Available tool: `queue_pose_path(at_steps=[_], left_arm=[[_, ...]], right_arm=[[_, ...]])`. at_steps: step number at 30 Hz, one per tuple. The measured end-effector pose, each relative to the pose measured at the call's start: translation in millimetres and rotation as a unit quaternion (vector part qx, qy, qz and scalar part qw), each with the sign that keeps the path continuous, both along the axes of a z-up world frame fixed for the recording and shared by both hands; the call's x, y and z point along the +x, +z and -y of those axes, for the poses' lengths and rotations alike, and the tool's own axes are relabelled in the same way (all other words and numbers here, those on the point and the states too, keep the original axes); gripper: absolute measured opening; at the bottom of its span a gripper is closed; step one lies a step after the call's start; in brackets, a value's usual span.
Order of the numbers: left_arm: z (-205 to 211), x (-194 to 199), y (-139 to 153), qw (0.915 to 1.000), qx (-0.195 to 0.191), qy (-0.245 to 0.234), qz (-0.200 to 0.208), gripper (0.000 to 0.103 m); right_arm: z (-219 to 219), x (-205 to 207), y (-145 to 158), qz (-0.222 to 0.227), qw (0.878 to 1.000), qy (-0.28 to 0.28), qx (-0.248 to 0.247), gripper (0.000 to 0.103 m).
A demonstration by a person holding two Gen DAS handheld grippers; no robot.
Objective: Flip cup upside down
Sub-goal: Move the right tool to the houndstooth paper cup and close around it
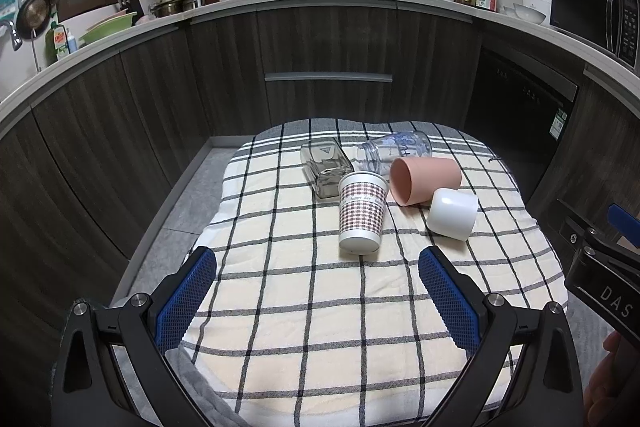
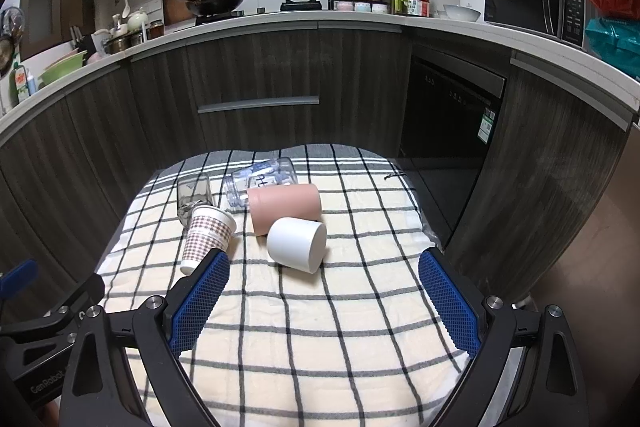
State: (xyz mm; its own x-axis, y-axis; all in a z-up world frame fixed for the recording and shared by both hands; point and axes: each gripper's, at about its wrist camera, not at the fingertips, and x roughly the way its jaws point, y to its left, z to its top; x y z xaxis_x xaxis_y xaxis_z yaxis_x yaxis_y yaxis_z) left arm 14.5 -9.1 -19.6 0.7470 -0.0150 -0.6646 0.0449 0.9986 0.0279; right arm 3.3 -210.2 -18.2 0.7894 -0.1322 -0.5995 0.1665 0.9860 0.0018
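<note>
Five cups lie tipped over on a cream tablecloth checked with black lines, all bunched in the upper middle of both views. Nearest the left gripper is a paper cup with a brown houndstooth print, on its side with its white base toward the camera; in the right wrist view it sits at left centre, partly behind one blue finger pad. To its right lies a short white plastic cup, on its side and a little apart from it; the right gripper's camera shows it at centre frame. Behind those, a salmon-pink plastic tumbler rests on its side with its mouth facing lower left, touching or nearly touching the white cup. Farther back lie a square clear glass tumbler, just beside the paper cup's rim, and a clear plastic jar with blue print, which the pink tumbler partly hides.

Both claws are released, fingers spread wide over bare cloth in the lower frame, grasping nothing. The right gripper's black body pokes in at the right edge of the left view.
</note>
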Motion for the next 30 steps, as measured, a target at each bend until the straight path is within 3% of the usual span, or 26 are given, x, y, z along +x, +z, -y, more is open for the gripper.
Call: queue_pose_path(at_steps=[18, 30], left_arm=[[28.4, 55.7, -17.5, 0.9995, 0.005, -0.027, -0.012, 0.103], [43.8, 120.7, -62.3, 0.9977, -0.004, -0.046, -0.049, 0.103]], right_arm=[[12.4, 39.6, -14.5, -0.027, 0.999, -0.031, 0.002, 0.096], [27.9, 85.2, -37.5, -0.05, 0.998, -0.047, 0.004, 0.096]])
